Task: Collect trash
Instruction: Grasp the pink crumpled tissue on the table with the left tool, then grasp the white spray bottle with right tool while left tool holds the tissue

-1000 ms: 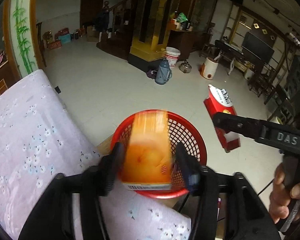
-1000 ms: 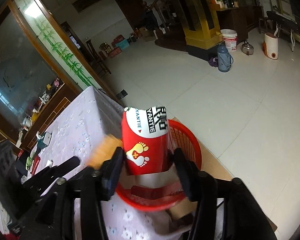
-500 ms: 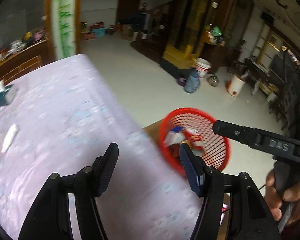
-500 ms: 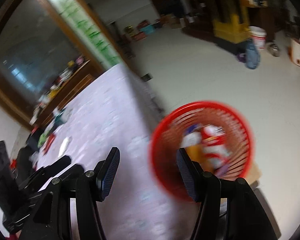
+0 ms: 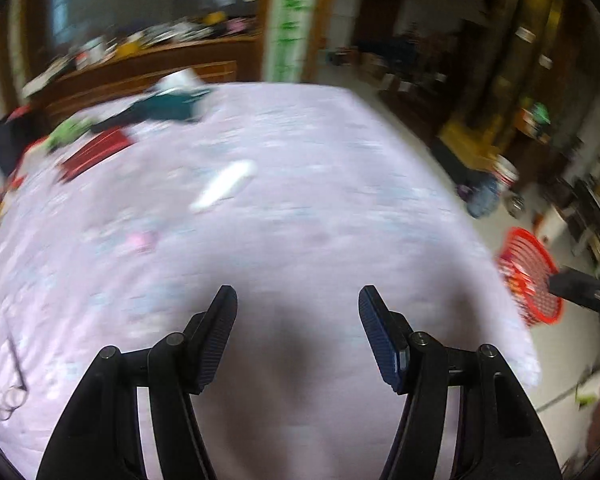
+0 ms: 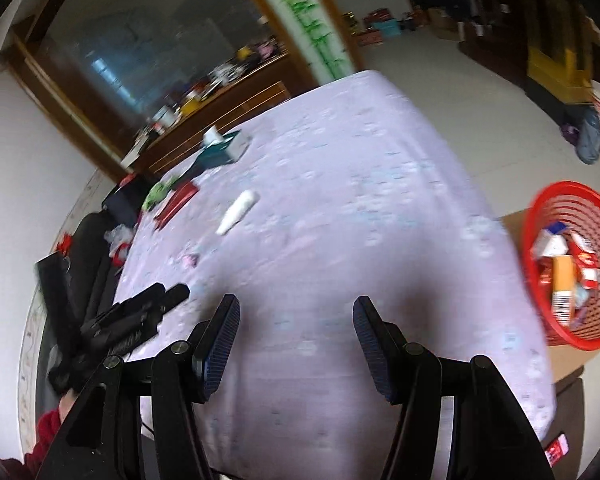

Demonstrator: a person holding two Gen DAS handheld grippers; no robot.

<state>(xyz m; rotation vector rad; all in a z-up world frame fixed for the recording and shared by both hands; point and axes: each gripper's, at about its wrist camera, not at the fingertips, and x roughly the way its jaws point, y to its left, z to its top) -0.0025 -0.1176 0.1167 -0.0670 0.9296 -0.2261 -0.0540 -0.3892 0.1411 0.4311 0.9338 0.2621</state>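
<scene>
My left gripper [image 5: 298, 298] is open and empty over the lilac flowered tablecloth [image 5: 300, 208]. The right gripper [image 6: 296, 308] is open and empty too, above the same cloth [image 6: 340, 220]. A red mesh basket [image 6: 540, 208] stands off the table's right edge and holds an orange carton [image 6: 563, 290] and red-and-white cartons [image 6: 582, 254]. In the left wrist view the basket [image 5: 530, 272] sits at the far right. A white tube-like item [image 5: 225, 190] lies mid-table, also seen as a white tube [image 6: 238, 212], with a small pink scrap [image 5: 140, 240] nearer. The left gripper [image 6: 140, 320] appears at the left of the right wrist view.
At the table's far side lie a red flat packet [image 6: 177, 202], a green wrapper [image 6: 158, 194] and a teal tissue box [image 6: 220, 150]. A wooden sideboard [image 6: 220, 112] runs behind. The basket rests on a cardboard box [image 6: 568, 360]. Tiled floor [image 6: 480, 80] lies to the right.
Both cartons dropped from the grippers into the red basket. Both grippers then swung left, away from the basket and over the table. The views are motion-blurred.
</scene>
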